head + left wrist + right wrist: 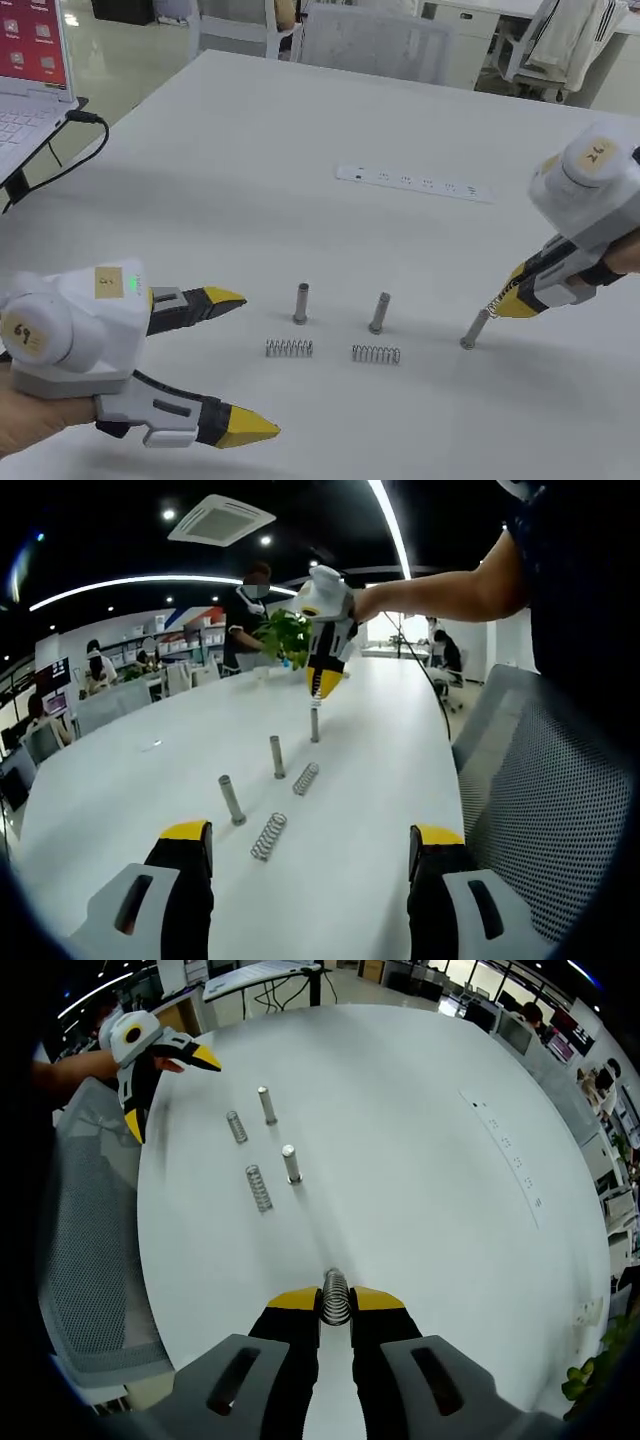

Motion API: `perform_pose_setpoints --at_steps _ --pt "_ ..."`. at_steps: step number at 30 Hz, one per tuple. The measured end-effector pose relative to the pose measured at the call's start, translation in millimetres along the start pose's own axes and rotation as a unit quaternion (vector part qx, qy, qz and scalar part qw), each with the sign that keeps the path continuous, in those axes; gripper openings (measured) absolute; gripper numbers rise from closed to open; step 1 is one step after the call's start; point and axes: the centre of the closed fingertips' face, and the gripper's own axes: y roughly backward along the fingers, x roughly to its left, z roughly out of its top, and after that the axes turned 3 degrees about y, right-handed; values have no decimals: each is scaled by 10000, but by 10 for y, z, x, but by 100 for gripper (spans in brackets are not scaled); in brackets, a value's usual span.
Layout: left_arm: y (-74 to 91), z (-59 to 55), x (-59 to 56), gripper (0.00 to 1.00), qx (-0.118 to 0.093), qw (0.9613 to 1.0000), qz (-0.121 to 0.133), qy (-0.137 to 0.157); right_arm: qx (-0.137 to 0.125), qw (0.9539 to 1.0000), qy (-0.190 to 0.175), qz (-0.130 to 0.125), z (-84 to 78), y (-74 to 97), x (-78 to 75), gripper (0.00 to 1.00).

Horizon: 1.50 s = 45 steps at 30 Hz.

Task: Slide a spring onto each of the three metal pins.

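Three short metal pins stand upright in a row on the white table: left pin (301,303), middle pin (379,312), right pin (472,330). Two loose springs (289,348) (376,354) lie just in front of the left and middle pins. My right gripper (515,303) is shut on a third spring (335,1298), held tilted just above the top of the right pin. My left gripper (240,365) is open and holds nothing, low at the left of the pins. In the left gripper view the pins (276,756) and the lying springs (268,835) sit ahead of its jaws.
A white power strip (412,183) lies further back on the table. A laptop (30,70) with a black cable (70,160) sits at the far left edge. Mesh chairs (375,45) stand beyond the table.
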Motion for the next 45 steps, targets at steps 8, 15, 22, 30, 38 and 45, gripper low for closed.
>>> perform_pose_setpoints --at_steps 8,15,22,30,38,45 --pt "0 9 -17 76 -6 10000 -13 15 49 10000 44 53 33 -37 13 9" --pt "16 4 -21 74 -9 10000 -19 16 180 9997 62 135 23 -115 17 9" --pt "29 -1 -19 73 -16 10000 -18 53 370 9991 111 172 -16 -222 16 9" --pt "35 6 -18 73 -45 10000 -6 78 515 9984 90 218 -55 -351 28 9" --pt "33 6 -27 72 -51 9999 -9 86 607 9979 55 240 -104 -478 74 9" --pt "44 5 -16 72 -52 9999 10 97 681 9975 63 191 -144 -545 71 9"
